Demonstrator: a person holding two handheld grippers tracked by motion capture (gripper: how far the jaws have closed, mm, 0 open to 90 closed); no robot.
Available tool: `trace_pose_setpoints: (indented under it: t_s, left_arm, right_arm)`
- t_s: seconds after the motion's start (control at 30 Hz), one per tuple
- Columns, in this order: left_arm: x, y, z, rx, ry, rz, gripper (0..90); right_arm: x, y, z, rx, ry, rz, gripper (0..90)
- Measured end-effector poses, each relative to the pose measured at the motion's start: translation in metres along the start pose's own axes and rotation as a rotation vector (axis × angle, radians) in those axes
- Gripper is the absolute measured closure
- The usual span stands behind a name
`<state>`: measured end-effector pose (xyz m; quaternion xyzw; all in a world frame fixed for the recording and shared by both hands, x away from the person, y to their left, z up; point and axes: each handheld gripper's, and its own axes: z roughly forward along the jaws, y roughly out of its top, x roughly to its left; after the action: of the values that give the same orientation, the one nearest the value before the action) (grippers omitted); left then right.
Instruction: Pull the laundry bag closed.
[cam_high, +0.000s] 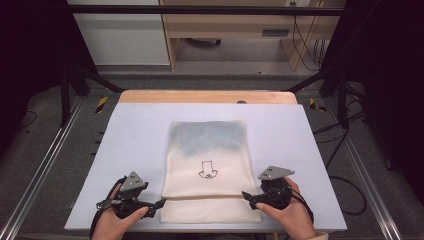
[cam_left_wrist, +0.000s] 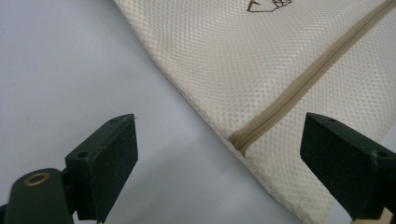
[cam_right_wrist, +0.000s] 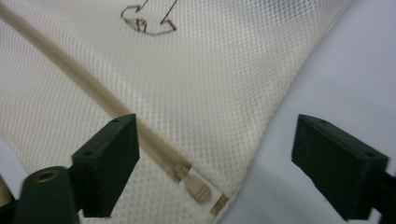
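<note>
Claws are held one in each hand at the near edge of a pale tabletop (cam_high: 135, 130). Between them a cream mesh laundry bag (cam_high: 207, 165) is laid flat, zipped shut, with something bluish seen faintly through its far half. The left claw (cam_high: 161, 203) is pointed at the zipper's closed end (cam_left_wrist: 238, 140), its jaws spread wide and gripping nothing. The right claw (cam_high: 245, 195) is aimed at the zipper pull (cam_right_wrist: 198, 190) by the bag's right edge, jaws likewise wide apart and empty. Both hands are rested low on the tabletop.
</note>
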<state>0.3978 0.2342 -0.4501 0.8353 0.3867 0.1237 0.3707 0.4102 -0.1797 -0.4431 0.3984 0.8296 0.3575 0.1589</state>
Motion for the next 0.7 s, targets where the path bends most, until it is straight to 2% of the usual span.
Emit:
trace_pose_setpoints:
  t_s: [0.07, 0.23, 0.4, 0.47, 0.6, 0.7]
  left_arm:
    - [0.002, 0.007, -0.002, 0.001, 0.019, 0.014, 8.3]
    - [0.008, 0.028, -0.006, 0.013, 0.047, 0.030, 8.1]
    - [0.012, 0.049, -0.006, 0.017, 0.058, 0.047, 7.5]
    - [0.015, 0.056, -0.004, 0.025, 0.046, 0.050, 7.0]
    - [0.022, 0.067, 0.001, 0.038, 0.063, 0.041, 6.0]
    - [0.028, 0.071, 0.005, 0.072, 0.076, 0.031, 5.9]
  right_arm:
    - [-0.001, 0.010, -0.001, 0.002, -0.020, -0.006, 8.0]
    - [-0.005, 0.036, -0.004, -0.017, -0.069, -0.013, 8.3]
    - [-0.009, 0.057, -0.001, -0.016, -0.083, -0.004, 8.4]
    - [-0.009, 0.063, 0.002, -0.019, -0.070, -0.001, 8.4]
    - [-0.011, 0.075, 0.007, -0.027, -0.078, 0.028, 8.3]
    - [-0.015, 0.082, 0.011, -0.023, -0.081, 0.075, 8.6]
